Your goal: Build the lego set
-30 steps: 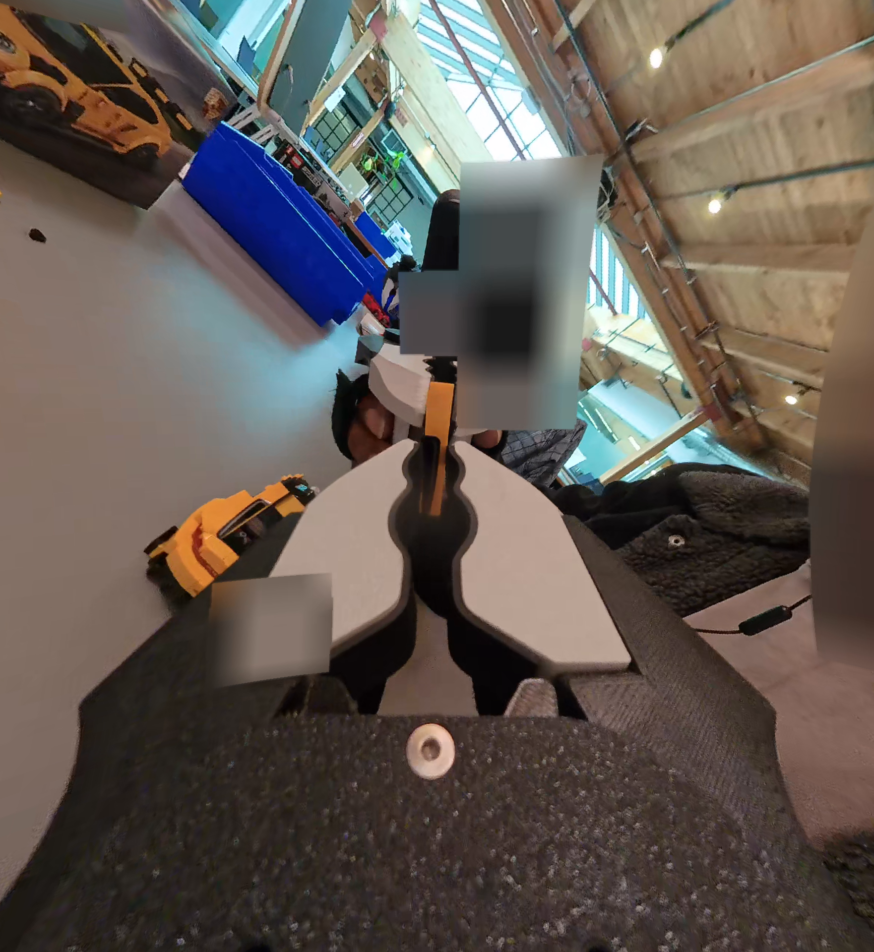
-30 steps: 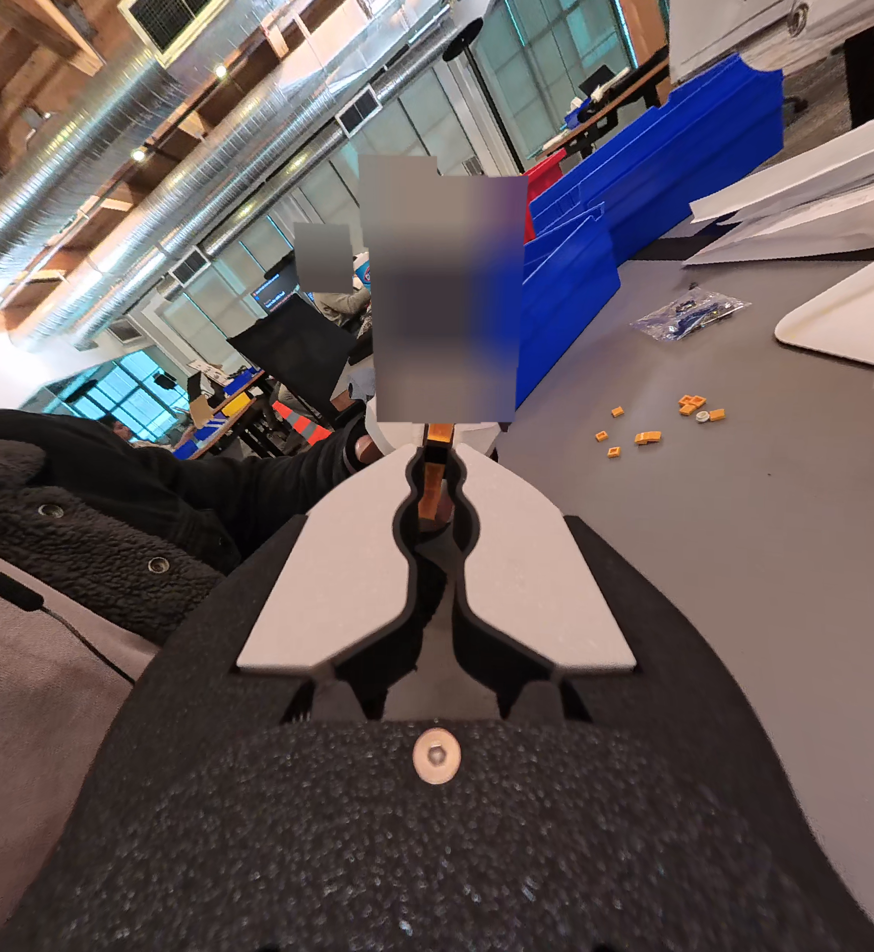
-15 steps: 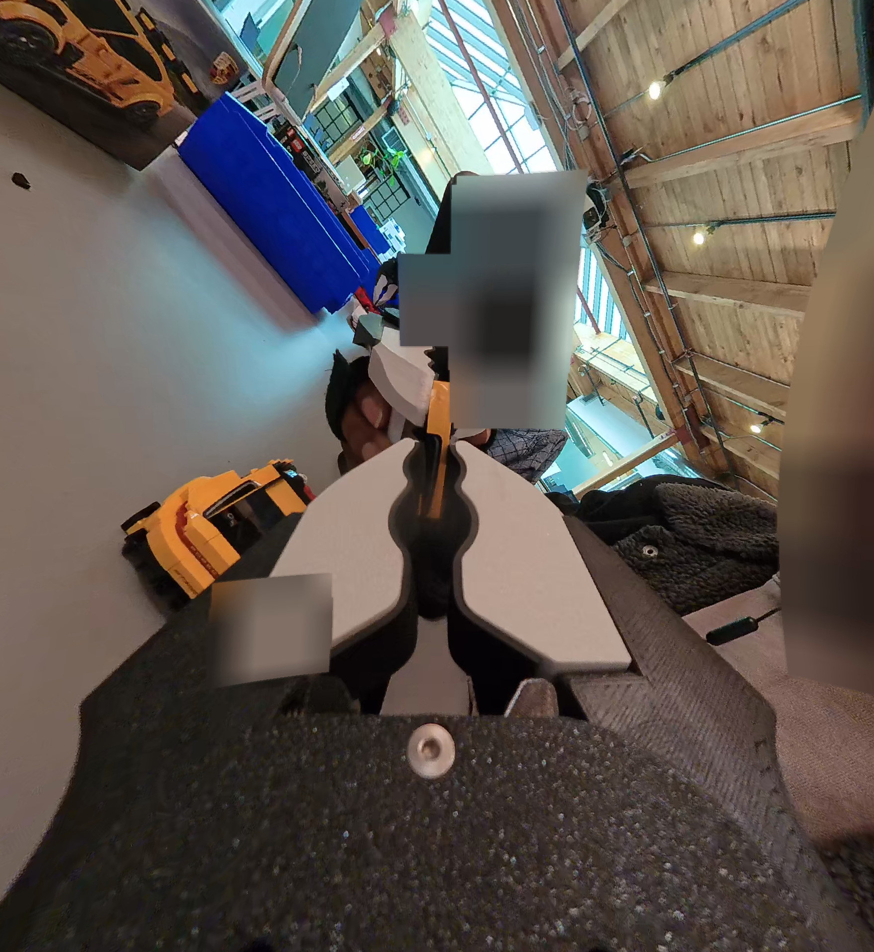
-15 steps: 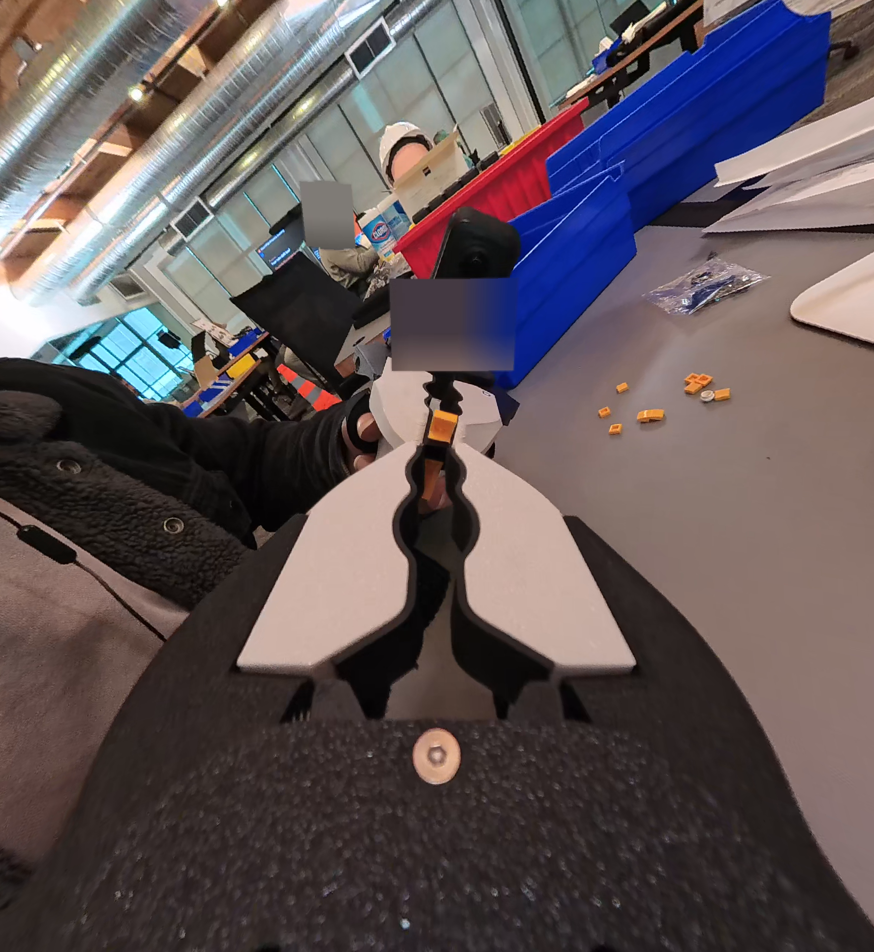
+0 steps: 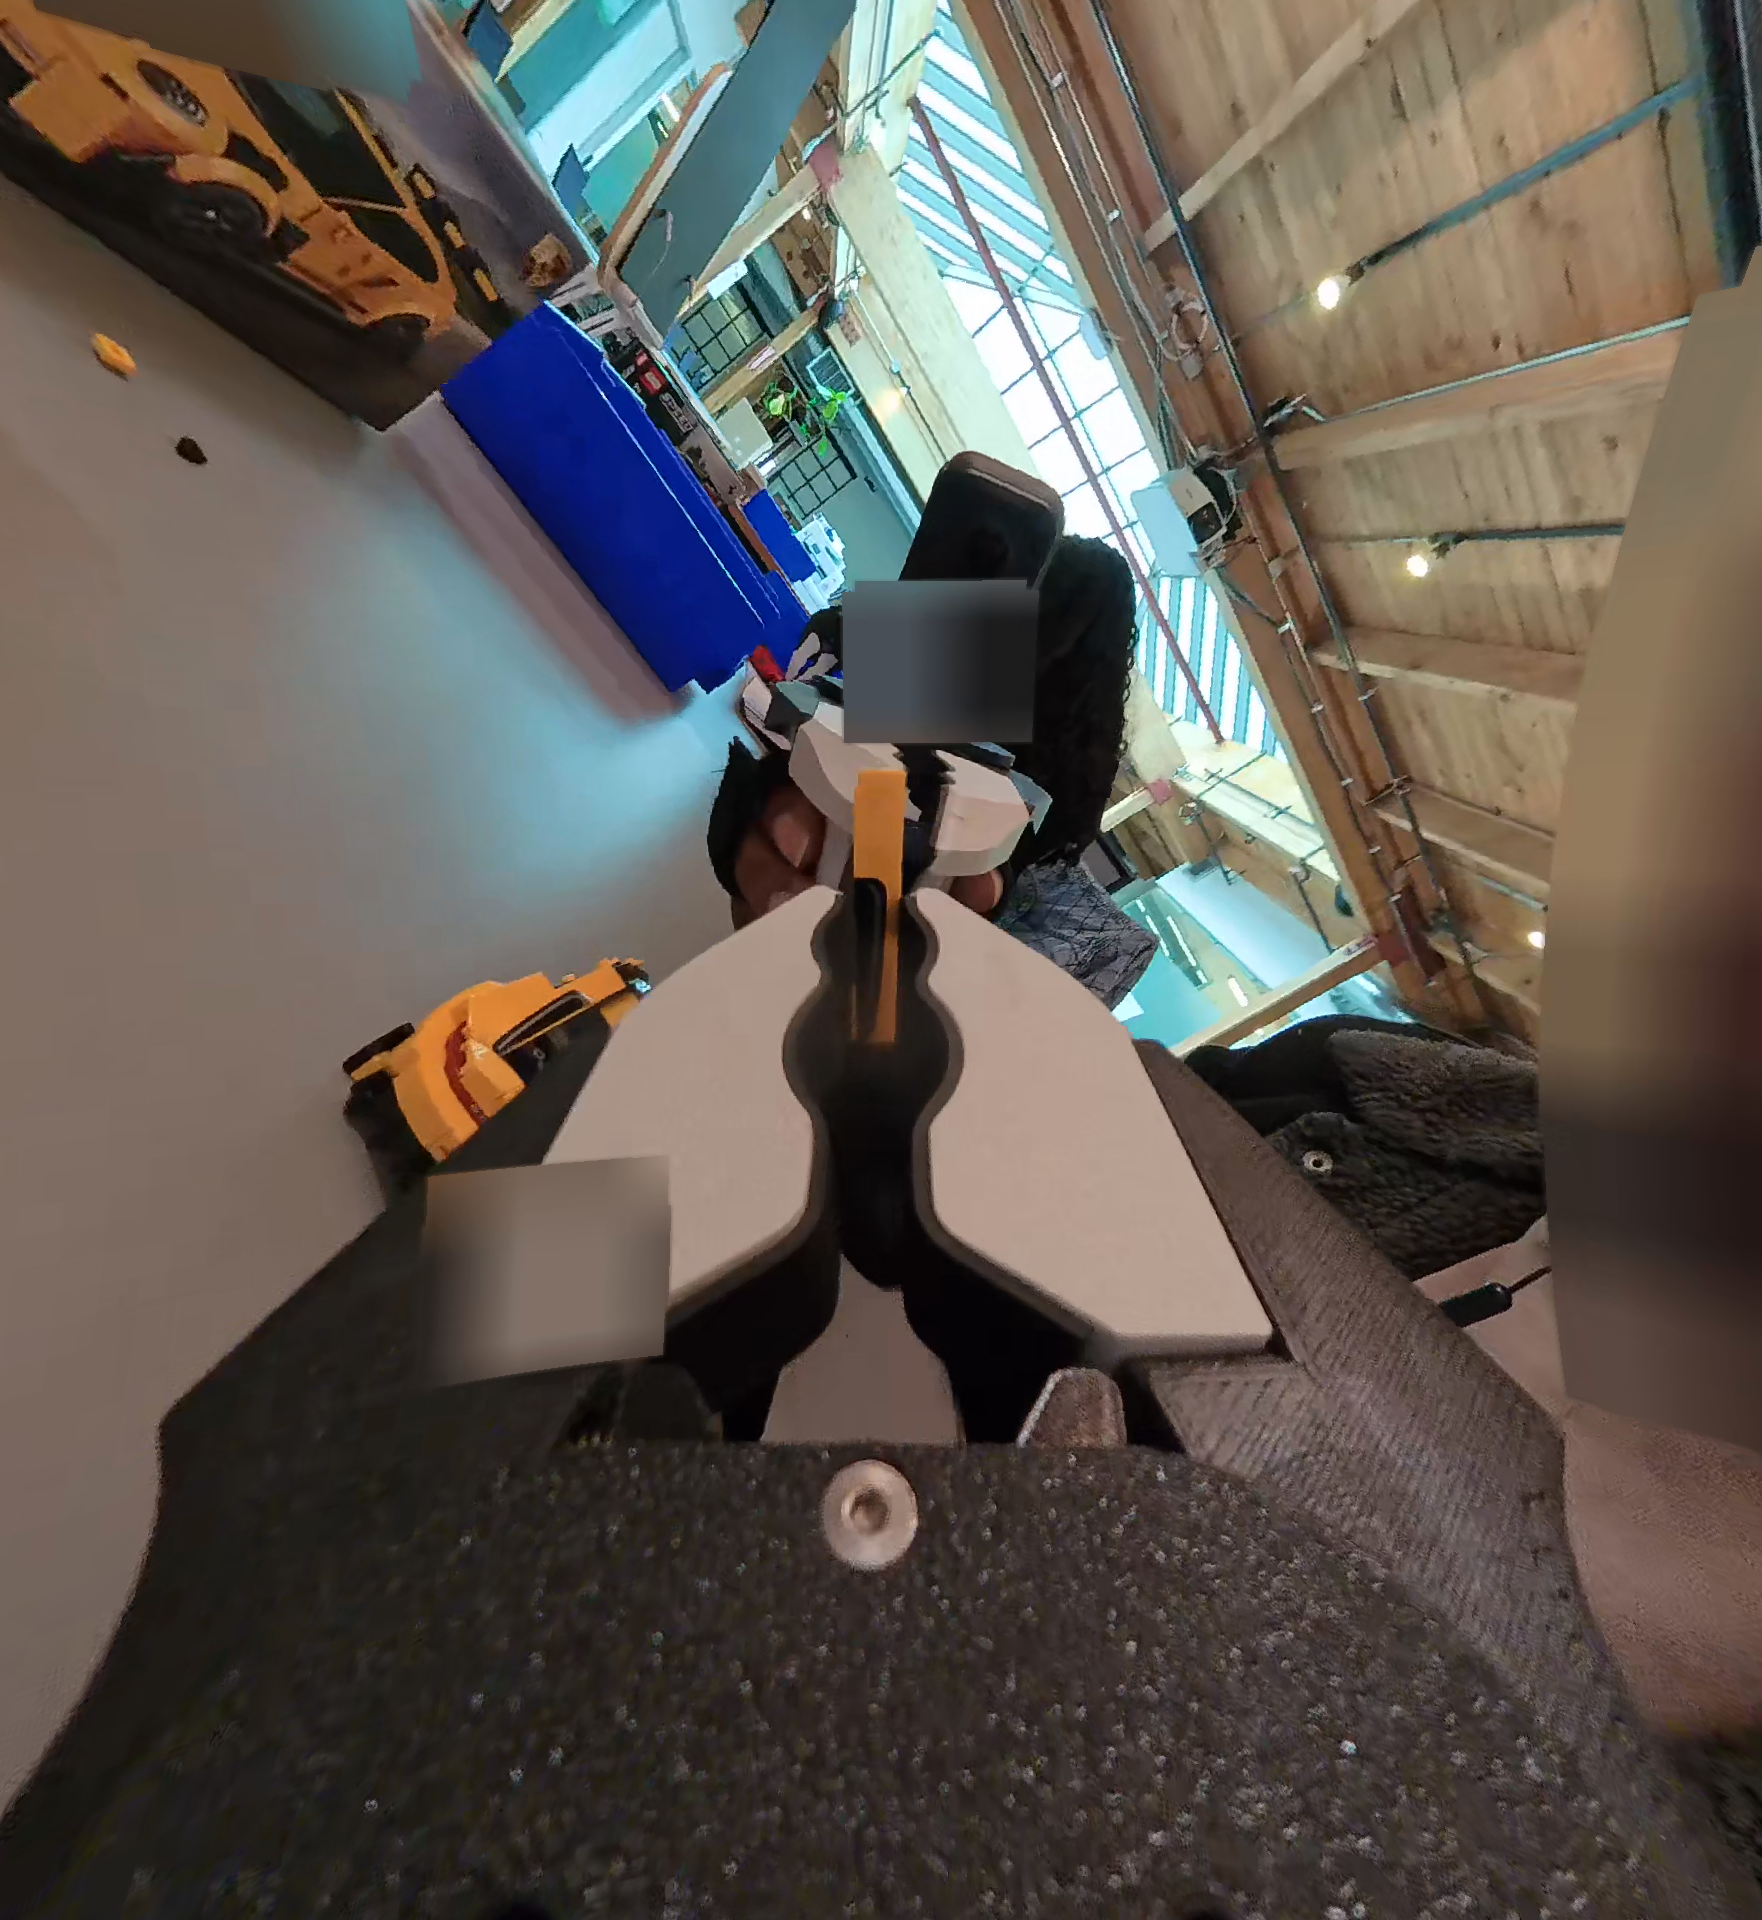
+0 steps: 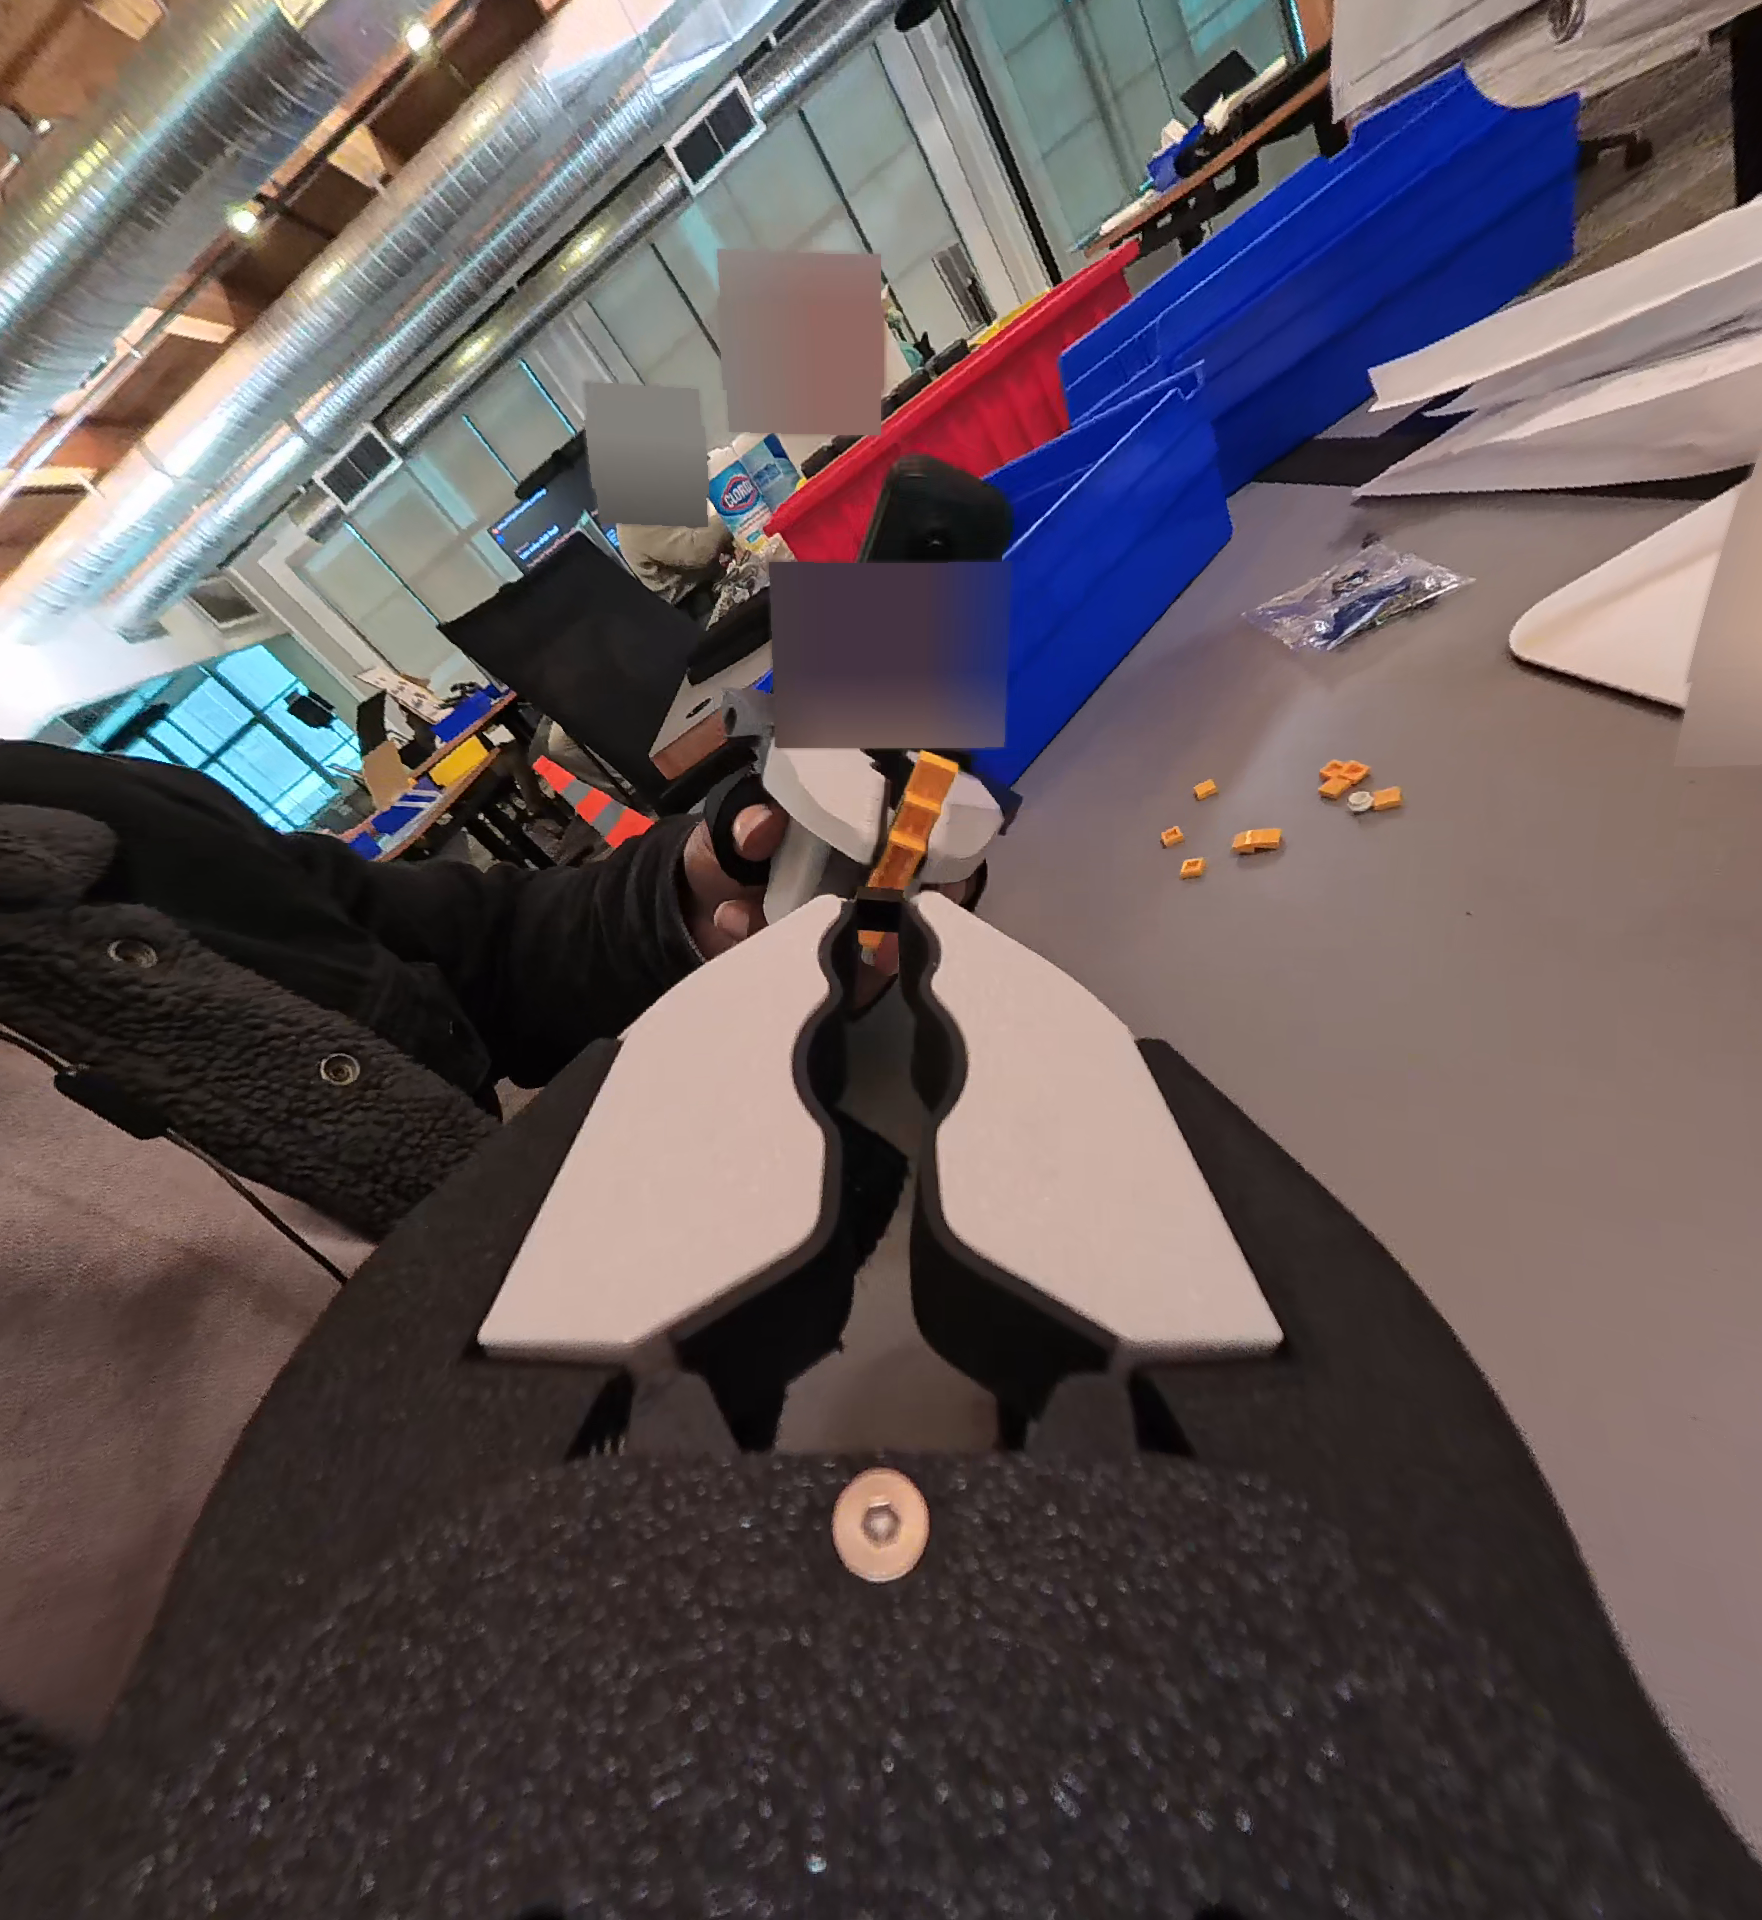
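The two grippers face each other above a grey table, with an orange studded plate between them. My left gripper is shut on the plate, which reaches deep between its pads with a thin black part beside it. My right gripper is shut on a small black piece at the plate's near end. The right gripper shows at the plate's far end in the left wrist view. The left gripper, in a hand, shows in the right wrist view.
A yellow toy car lies on the table left of my left gripper. Blue bins, a red bin, a clear bag of parts, loose orange bricks and white sheets lie to the right. A black sleeve reaches in. Both grippers' tips are close together, under 4 cm apart.
Both views have tilted and the grippers have drawn a little apart. The orange plate sat deeper in my right gripper's jaws before; now only its end with the black piece is at the tips.
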A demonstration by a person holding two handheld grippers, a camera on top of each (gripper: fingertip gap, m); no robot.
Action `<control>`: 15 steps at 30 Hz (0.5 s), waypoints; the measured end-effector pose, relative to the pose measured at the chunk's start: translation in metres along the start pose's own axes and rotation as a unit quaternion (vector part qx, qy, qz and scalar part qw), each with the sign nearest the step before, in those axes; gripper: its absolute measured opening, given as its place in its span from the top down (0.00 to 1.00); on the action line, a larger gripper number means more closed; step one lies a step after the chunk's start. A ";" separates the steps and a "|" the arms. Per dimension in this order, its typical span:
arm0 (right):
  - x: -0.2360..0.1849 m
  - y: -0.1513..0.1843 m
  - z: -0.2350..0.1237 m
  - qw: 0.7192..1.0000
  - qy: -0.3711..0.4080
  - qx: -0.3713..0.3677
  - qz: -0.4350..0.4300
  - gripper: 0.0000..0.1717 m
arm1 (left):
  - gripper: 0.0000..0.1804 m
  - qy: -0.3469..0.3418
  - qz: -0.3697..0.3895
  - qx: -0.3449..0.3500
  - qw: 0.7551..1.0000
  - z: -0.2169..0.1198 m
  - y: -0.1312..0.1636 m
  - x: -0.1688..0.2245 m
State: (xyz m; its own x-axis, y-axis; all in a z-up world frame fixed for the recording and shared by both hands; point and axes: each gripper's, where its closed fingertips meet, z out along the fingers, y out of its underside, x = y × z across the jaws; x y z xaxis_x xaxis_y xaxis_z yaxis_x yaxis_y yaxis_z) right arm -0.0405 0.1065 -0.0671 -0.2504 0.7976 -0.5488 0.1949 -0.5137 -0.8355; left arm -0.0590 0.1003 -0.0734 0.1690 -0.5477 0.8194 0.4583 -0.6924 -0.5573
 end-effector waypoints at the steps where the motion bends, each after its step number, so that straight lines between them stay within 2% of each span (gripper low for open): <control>1: 0.000 0.000 0.000 1.000 0.000 -0.001 0.001 0.96 | 0.95 0.001 -0.007 0.002 1.000 0.000 0.000 -0.001; 15: 0.005 0.007 0.001 1.000 0.001 -0.013 0.016 0.96 | 0.95 0.005 -0.042 -0.015 0.999 0.005 0.013 -0.010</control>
State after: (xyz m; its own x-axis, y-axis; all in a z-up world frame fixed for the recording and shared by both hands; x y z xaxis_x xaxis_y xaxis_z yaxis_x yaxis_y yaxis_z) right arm -0.0411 0.1065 -0.0762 -0.2418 0.7810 -0.5758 0.2283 -0.5310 -0.8160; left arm -0.0505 0.0991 -0.0879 0.1224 -0.4907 0.8627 0.4440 -0.7503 -0.4897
